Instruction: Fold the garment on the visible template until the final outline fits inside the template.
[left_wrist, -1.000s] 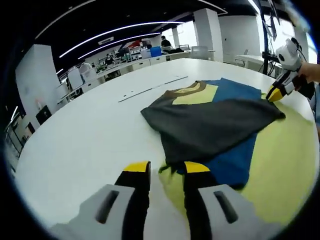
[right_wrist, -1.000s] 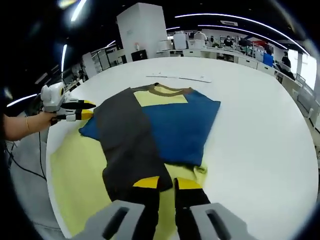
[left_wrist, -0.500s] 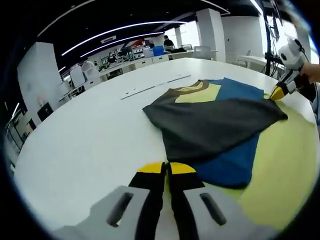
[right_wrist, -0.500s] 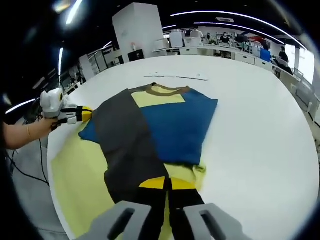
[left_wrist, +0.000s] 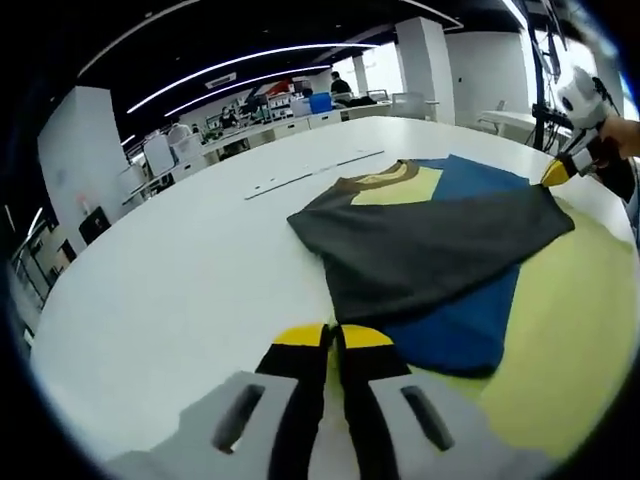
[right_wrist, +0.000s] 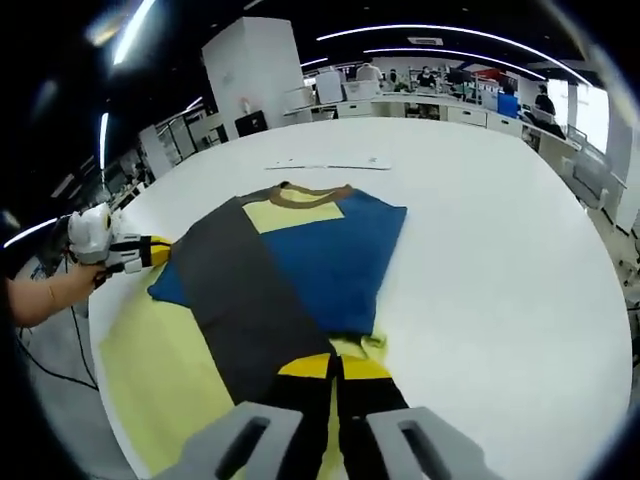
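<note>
Lying flat on the white table (left_wrist: 150, 290), the garment (left_wrist: 430, 240) shows blue, yellow and a dark grey panel folded across it, with its brown collar at the far end from both tongs. In the left gripper view, the left gripper (left_wrist: 331, 335) has its yellow-tipped jaws pressed together at the near edge of the cloth, where a yellow-green layer meets the table; it seems pinched on that hem, though the cloth between the tips is hard to make out. Off to its right, the other gripper sits at the grey panel's far corner. In the right gripper view, the right gripper (right_wrist: 333, 367) likewise has its jaws closed at the near hem, just ahead of which the grey strip and blue body begin; to its left, a hand holds the other tool at the garment's side edge. Both grips probably hold a corner for the next fold. I take the pale yellow sheet (right_wrist: 160, 370) under the garment to be the template. No readable writing or brand shows anywhere.
</note>
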